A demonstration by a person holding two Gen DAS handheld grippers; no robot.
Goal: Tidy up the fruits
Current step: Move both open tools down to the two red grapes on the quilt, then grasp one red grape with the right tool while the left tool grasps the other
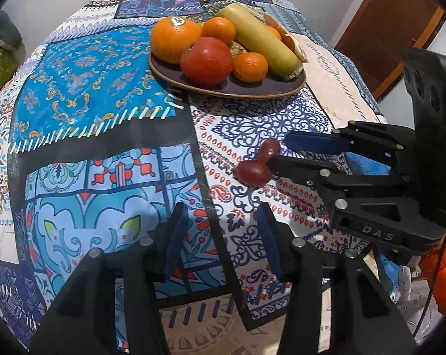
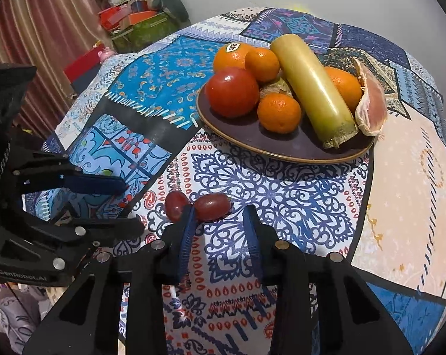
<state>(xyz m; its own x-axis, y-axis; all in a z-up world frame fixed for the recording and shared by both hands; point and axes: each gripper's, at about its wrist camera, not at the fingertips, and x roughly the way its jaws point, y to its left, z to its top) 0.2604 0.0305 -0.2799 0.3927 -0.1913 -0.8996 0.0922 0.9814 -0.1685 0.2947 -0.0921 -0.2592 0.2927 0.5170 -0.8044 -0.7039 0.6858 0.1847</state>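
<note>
Patterned tablecloth (image 2: 282, 183), two red grapes (image 2: 199, 205) (glossy, oval)

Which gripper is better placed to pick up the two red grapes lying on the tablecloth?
Right. The right gripper already reaches the red grapes; the left gripper points at bare tablecloth.

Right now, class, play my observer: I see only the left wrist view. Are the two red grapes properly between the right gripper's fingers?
Observer: Not quite. One grape lies at the mouth of the right gripper; the other grape sits outside it, on the picture's left.
Operator: Do both fingers touch fruit?
Observer: Only the picture-left finger meets the grapes; the other stands clear.
Operator: Is anything on the plate hidden from me?
Observer: A peeled citrus segment rests on the rim of the plate, beside the yellow-green stalk.
</note>
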